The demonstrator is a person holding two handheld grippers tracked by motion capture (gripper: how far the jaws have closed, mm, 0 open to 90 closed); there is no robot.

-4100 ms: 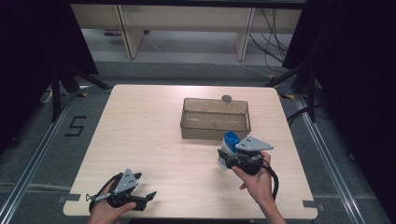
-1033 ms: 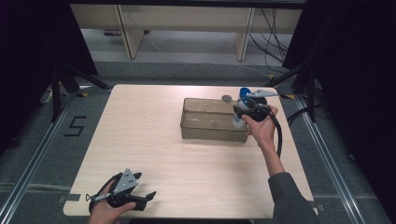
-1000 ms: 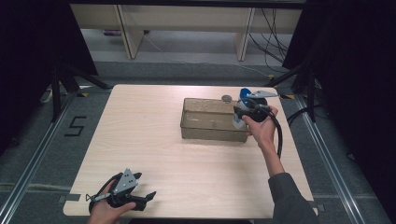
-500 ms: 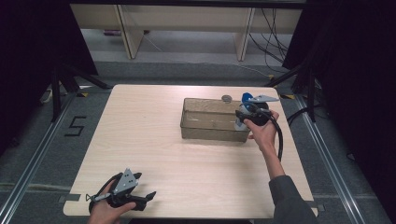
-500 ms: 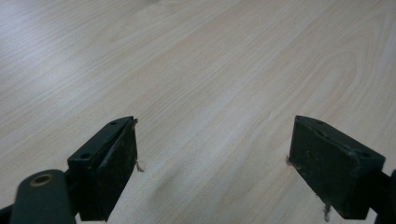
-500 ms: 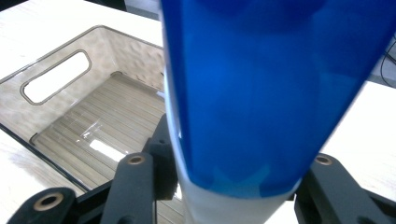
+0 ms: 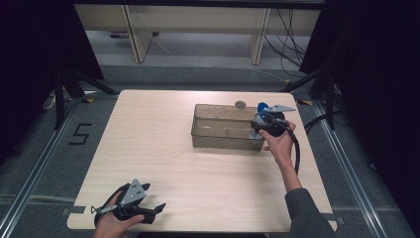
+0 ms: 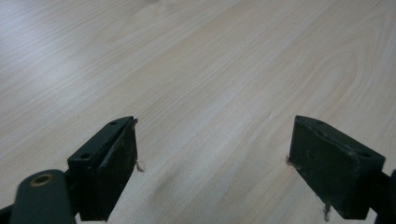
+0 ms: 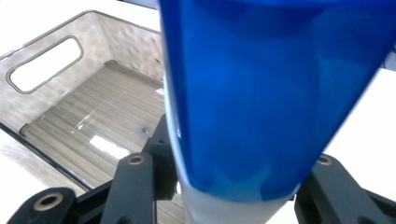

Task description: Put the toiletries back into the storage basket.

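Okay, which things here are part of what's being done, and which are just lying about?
Part of it:
- blue bottle, clamped in the right gripper
- clear bin, bottle held over its end

Lying about:
- small round grey thing behind the bin
- left gripper, open, resting on the table

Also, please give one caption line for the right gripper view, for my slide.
Right gripper holding a blue-and-white object above an empty clear bin.

Bright overhead light on table (image 7: 163, 134), dark surroundings, soft close-up blur.
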